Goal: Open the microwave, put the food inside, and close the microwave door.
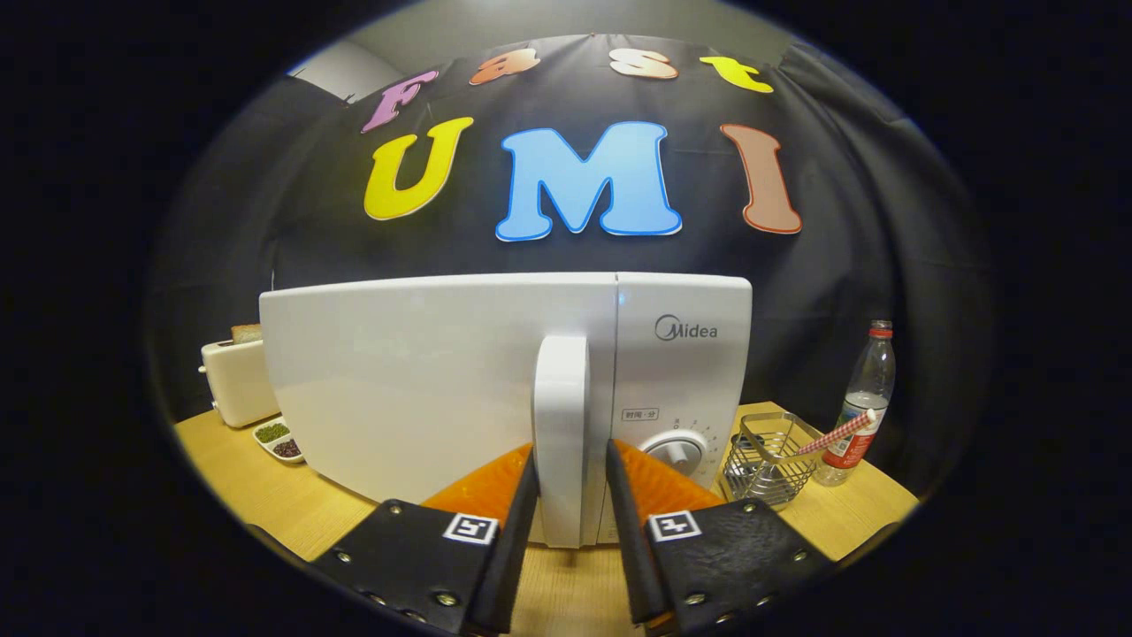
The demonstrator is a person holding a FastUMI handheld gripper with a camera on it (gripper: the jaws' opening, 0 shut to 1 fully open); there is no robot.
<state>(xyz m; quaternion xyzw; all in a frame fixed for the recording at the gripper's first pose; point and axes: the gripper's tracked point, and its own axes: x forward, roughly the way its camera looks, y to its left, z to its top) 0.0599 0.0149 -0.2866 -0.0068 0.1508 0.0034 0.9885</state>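
Observation:
The white microwave (424, 380) stands on the wooden table with its door shut. The door's upright white handle (561, 433) sits between my gripper's (570, 460) two fingers. The left finger (522, 495) lies against the handle's left side. Between the right finger (619, 495) and the handle's right side a narrow strip of door shows. The gripper is open around the handle and holds nothing. The control knob (676, 451) is just beyond the right finger.
A cream toaster (234, 380) with a slice of bread (246, 333) stands left of the microwave, and a small dish of beans (279, 440) lies in front of it. On the right are a wire basket (769, 460) with a striped straw (836, 432) and a plastic bottle (867, 398).

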